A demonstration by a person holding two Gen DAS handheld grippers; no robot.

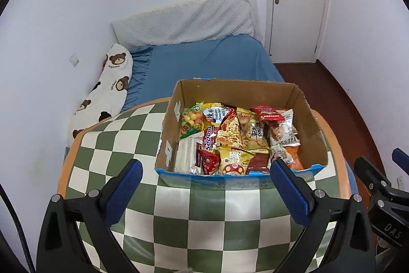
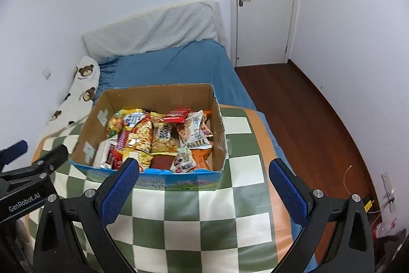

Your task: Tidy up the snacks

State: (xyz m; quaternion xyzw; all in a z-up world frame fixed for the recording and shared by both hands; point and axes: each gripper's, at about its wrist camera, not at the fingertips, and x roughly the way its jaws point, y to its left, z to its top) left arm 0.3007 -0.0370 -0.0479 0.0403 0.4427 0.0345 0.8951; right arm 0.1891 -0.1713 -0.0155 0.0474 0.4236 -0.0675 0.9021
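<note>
Both tongs spread wide, nothing held: left tongs [image 1: 205,179] and right tongs [image 2: 203,177] hover over the checkered worktop [image 1: 204,209]. Snack box [image 1: 242,91] sits at 12 o'clock from both, packets [image 1: 230,134] piled inside. Box leans twd 1 for the left, 11 for the right, so neither looks clearly nearer

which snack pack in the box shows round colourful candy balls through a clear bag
The candy bag in the far left corner of the cardboard box, with a green edge. The other packs around it are opaque printed wrappers, mostly yellow, red or white.
</note>
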